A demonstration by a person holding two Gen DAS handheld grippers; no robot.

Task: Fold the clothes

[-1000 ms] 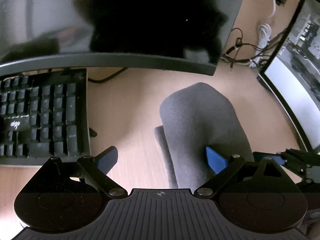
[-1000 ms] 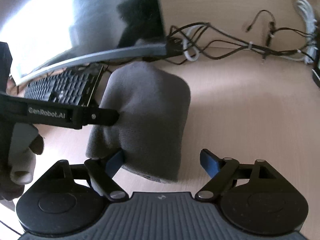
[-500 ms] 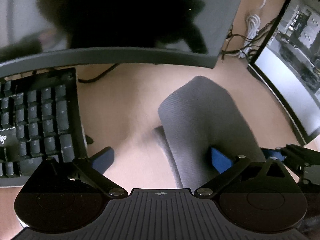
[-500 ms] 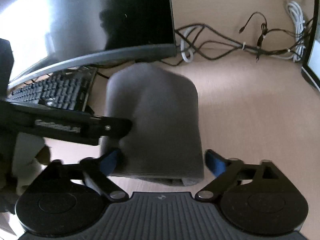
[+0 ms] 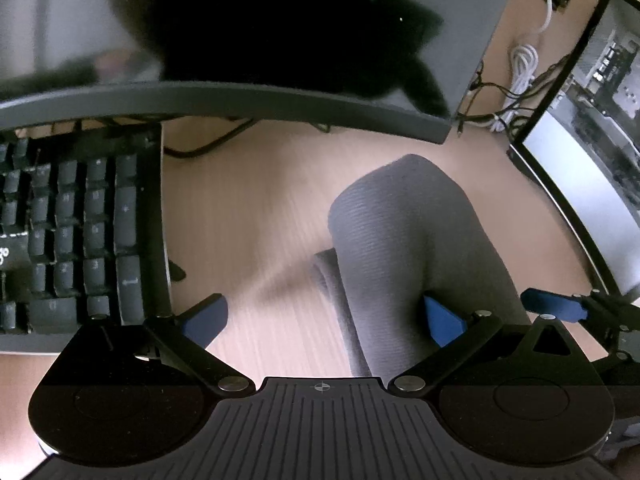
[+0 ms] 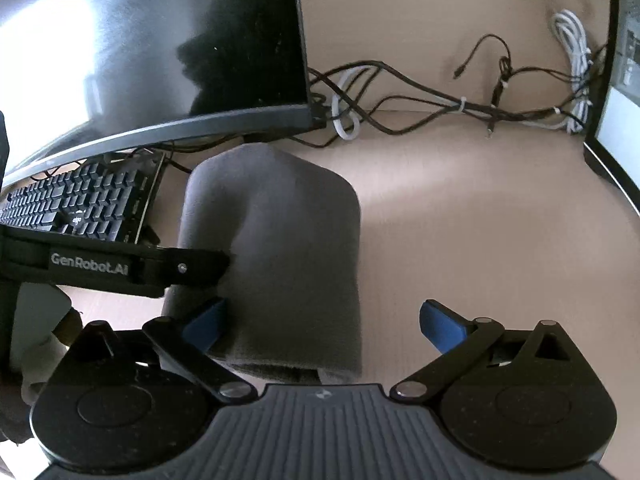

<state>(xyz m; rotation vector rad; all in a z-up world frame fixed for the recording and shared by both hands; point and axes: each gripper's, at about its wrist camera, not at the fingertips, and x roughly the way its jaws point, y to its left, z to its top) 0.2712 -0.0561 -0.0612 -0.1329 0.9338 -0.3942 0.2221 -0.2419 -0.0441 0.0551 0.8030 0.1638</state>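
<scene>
Between our two hand-held grippers, the left point(image 5: 324, 318) and right point(image 6: 322, 320) both released, the grey cloth point(image 6: 280, 248) lay folded on the bench point(image 6: 480, 220); the fold looked finished.

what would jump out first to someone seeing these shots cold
A folded grey knit garment lies mid-desk on the wooden desktop, with both open grippers, left and right, straddling its near end. Behind it looms a dark curved monitor, a black keyboard to its left.
</scene>
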